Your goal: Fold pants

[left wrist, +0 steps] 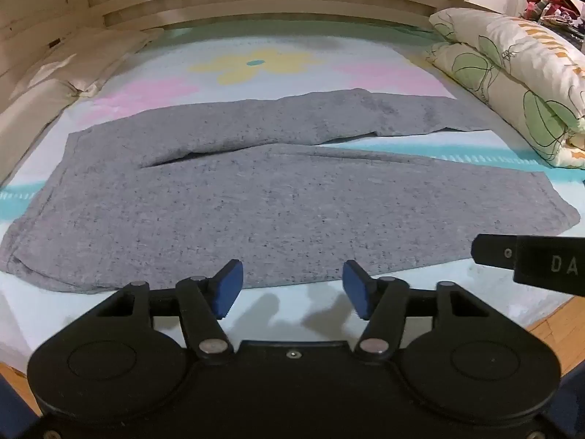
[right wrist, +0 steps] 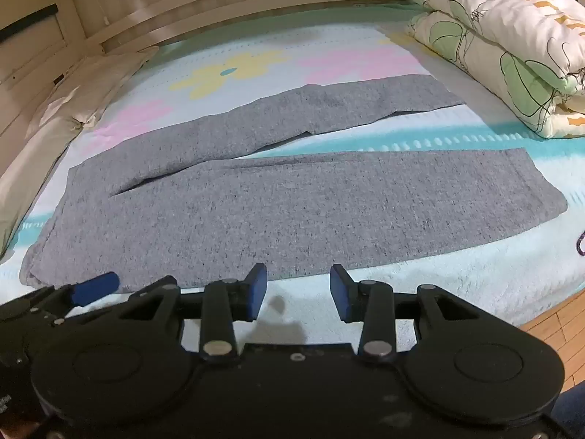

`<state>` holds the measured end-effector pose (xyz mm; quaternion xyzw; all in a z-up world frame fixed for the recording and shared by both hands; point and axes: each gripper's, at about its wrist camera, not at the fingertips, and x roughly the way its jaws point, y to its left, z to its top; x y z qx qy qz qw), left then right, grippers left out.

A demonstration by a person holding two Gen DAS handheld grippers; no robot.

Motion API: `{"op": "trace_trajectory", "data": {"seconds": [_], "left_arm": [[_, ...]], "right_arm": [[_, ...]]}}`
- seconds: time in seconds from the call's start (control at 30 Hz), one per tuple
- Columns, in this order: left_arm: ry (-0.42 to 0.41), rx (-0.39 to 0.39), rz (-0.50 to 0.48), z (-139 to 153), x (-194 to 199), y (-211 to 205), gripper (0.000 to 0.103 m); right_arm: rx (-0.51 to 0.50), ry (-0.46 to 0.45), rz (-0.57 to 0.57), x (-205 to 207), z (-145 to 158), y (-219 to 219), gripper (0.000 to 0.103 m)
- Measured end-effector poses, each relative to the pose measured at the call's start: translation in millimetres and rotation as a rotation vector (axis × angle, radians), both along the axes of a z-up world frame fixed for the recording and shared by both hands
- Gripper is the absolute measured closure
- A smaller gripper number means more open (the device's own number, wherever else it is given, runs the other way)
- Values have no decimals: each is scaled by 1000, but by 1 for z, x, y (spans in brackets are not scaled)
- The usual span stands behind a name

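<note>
The left gripper (left wrist: pixel 292 289) tilts downward over the near edge of the bed, its blue pads (left wrist: pixel 228 287) spread wide with nothing between them; only bare sheet and their shadows lie in the gap. The right gripper (right wrist: pixel 298 292) hangs just beside it at a similar downward tilt, jaws likewise released and empty.

Just past both sets of fingertips runs the near hem of the grey pants (left wrist: pixel 256 212), which lie flat across the flowered bedsheet (left wrist: pixel 256 62), waistband toward the left and the two legs stretching right with a narrow wedge of sheet between them. A strip of sheet is free along the near edge of the bed. A folded quilt (right wrist: pixel 512 36) sits at the right, near the far leg's cuff, and pale pillows (right wrist: pixel 73 98) line the left.
</note>
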<state>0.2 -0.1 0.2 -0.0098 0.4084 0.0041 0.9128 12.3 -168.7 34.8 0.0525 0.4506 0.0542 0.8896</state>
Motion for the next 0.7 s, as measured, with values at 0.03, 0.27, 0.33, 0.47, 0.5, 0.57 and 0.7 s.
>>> {"op": "trace_trajectory", "data": {"seconds": [0.03,0.27,0.33,0.47,0.5,0.57,0.7], "left_arm": [[3,-1,7,0,0,0,41],[17,-31,2,-5,0,-1,41],[18,-31,4,-4,0,-2,41],[19,-31,11,-5,0,-3,41],[22,-32,14,-6,0,-3,41],[28,-35,19,-8,0,-3,41],[34,-44,20,-6,2,2,41]], "right_arm": [[1,-1,0,0,-1,0,62],[2,4,6,3,-1,1,62],[6,2,6,2,1,1,62],[0,6,16,4,-2,4,62],[-1,8,17,4,-2,4,62],[-2,11,20,4,-3,5,62],[-4,10,25,4,-4,5,62]]}}
